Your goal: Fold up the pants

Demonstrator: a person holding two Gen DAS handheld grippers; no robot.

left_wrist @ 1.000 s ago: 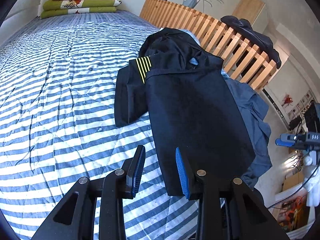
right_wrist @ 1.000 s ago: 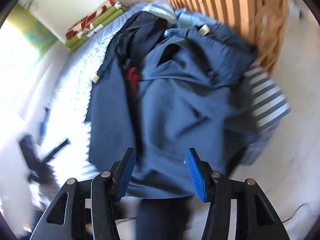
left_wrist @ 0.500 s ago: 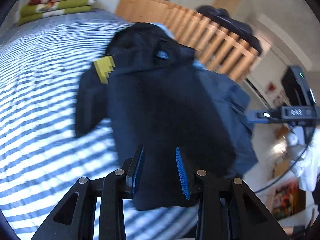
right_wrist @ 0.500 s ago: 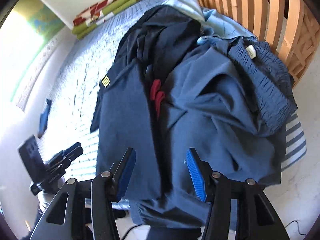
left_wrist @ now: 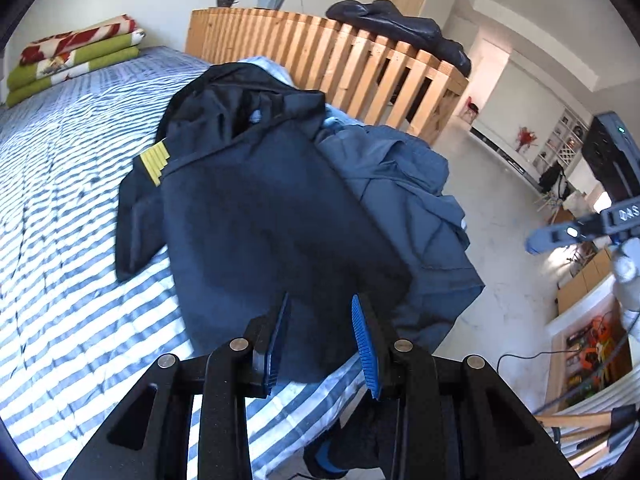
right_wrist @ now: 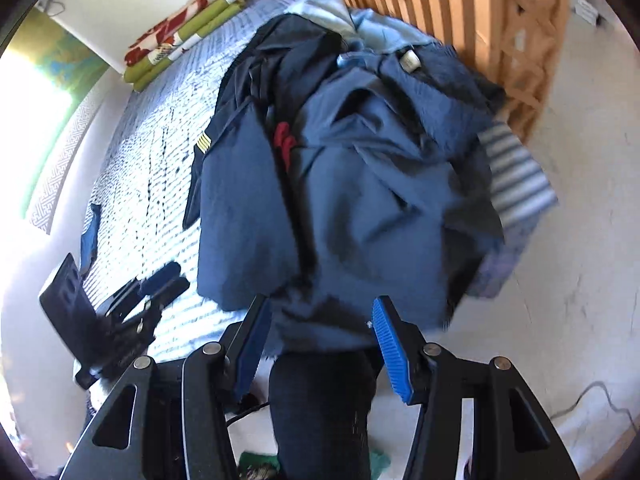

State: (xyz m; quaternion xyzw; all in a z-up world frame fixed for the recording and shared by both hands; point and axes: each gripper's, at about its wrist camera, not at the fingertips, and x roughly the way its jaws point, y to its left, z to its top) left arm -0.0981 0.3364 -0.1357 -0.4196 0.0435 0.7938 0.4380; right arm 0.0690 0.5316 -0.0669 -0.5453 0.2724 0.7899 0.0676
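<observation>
Dark navy pants [left_wrist: 260, 208] with a yellow striped patch [left_wrist: 154, 160] lie spread on the striped bed. Crumpled blue-grey pants [left_wrist: 408, 200] sit beside them on the right and hang over the bed's edge. My left gripper [left_wrist: 319, 300] hovers open above the dark pants' near hem, with nothing between its pads. In the right wrist view the blue-grey pants [right_wrist: 380, 184] overlap the dark pants [right_wrist: 244, 200]. My right gripper [right_wrist: 320, 302] stands open above the blue-grey hem, touching nothing. Each gripper shows in the other's view, the right gripper [left_wrist: 560, 236] and the left gripper [right_wrist: 160, 284].
A wooden slatted rail [left_wrist: 360, 60] borders the bed's far side, with a black garment [left_wrist: 400, 28] draped over it. Folded blankets [left_wrist: 72, 56] are stacked at the head of the striped cover [left_wrist: 60, 240]. A person's dark trouser leg [right_wrist: 320, 408] stands below my right gripper.
The left gripper has moved right, from over the bare striped cover to over the dark pants' hem, and rolled a little. The right gripper has drawn up and back. Both jaws kept their gap.
</observation>
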